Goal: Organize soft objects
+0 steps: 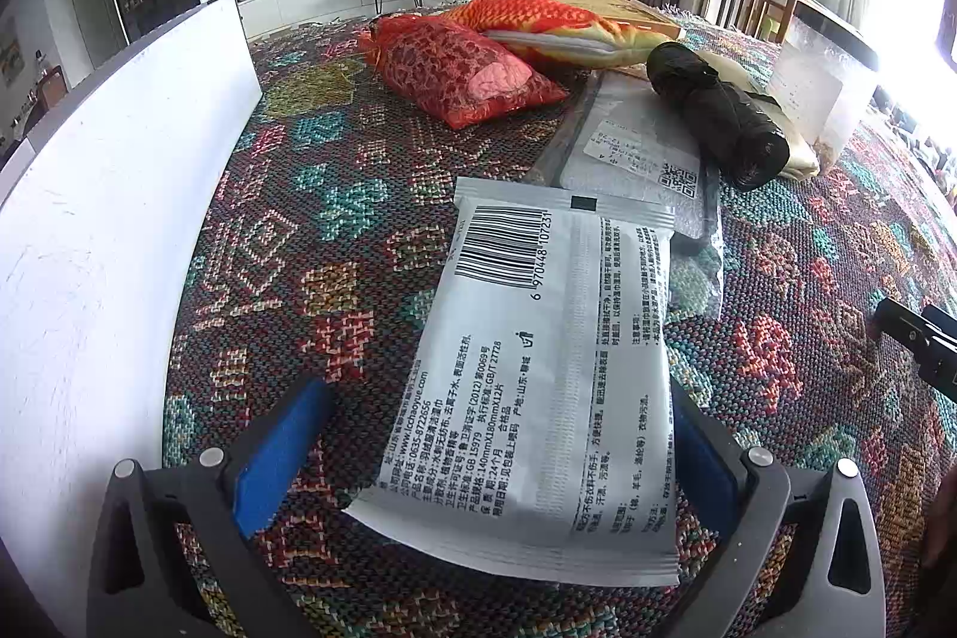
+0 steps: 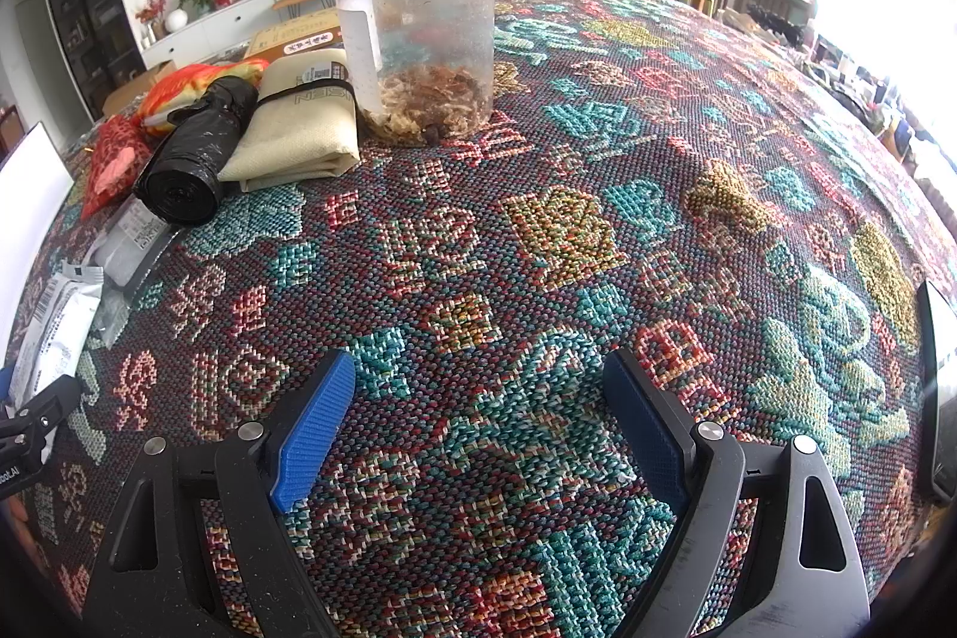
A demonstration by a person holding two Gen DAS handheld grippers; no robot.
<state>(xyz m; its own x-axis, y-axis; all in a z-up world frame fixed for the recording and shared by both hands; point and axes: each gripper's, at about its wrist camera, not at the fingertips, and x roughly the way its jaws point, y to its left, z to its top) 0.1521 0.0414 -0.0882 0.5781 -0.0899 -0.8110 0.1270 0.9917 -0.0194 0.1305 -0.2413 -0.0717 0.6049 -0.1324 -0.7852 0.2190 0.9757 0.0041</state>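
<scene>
Between left claw (image 1: 496, 452) pads: wipes pack (image 1: 532, 369), ungripped | right claw (image 2: 478, 429) agape, empty | jar (image 2: 418, 34) right-view only

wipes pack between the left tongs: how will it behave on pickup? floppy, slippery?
Probably floppy: the wipes pack is a flat soft pouch whose near end already curls up off the tablecloth. Likely slick, since the film wrapper looks glossy, so the open left tongs may slide on it. Looks light for its size; it should not roll.
</scene>
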